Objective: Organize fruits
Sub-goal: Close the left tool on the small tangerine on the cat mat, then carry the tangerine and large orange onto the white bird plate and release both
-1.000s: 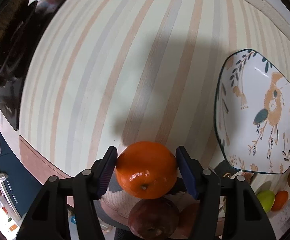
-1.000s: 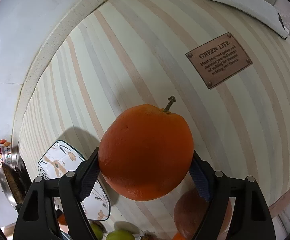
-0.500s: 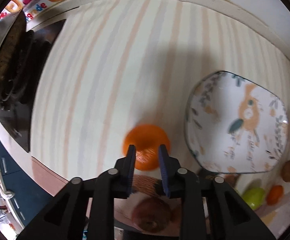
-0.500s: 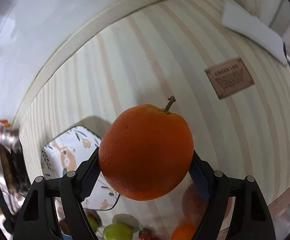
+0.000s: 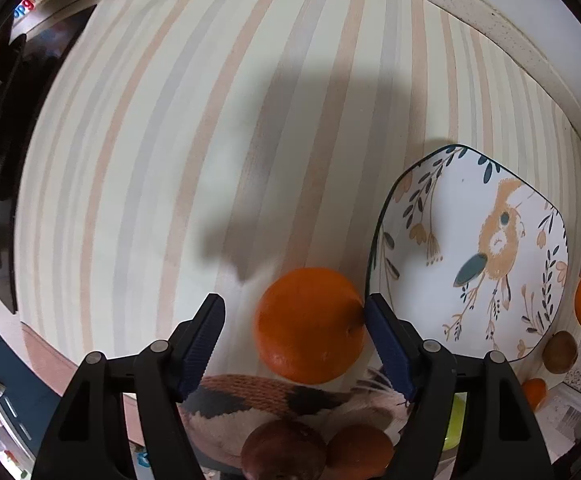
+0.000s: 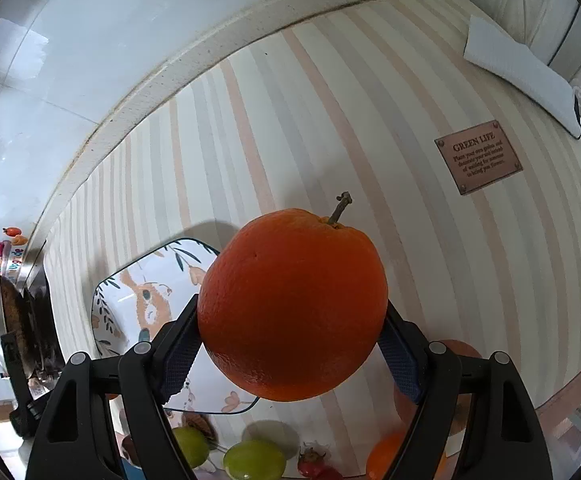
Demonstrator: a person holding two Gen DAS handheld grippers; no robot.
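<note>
- So, the left gripper (image 5: 295, 334) is spread wide, with a small orange (image 5: 309, 325) sitting between the fingers on the striped tablecloth (image 5: 162, 160); only the right pad looks to be touching it, and a clear gap is left on the left side.
- The right gripper (image 6: 290, 354) is clamped on a big stemmed orange (image 6: 292, 304), which is held up off the cloth, stem pointing up and away.
- Just right of the small orange, the bird-pattern plate (image 5: 386, 216) is seen, nothing on it yet. That's probably where the fruit is meant to go.
- If the small orange is to be picked up, the fingers should be centred first so both pads meet it evenly; squeezed off-centre, it's likely to get nudged and rolled toward the plate rim.
- The held orange should be lowered over the plate's middle and let go only once it's resting, since round fruit rolls.
- More fruit can be made out near the camera: green ones (image 6: 253, 460) and a brown one (image 5: 559, 351) beside the plate's near edge.
</note>
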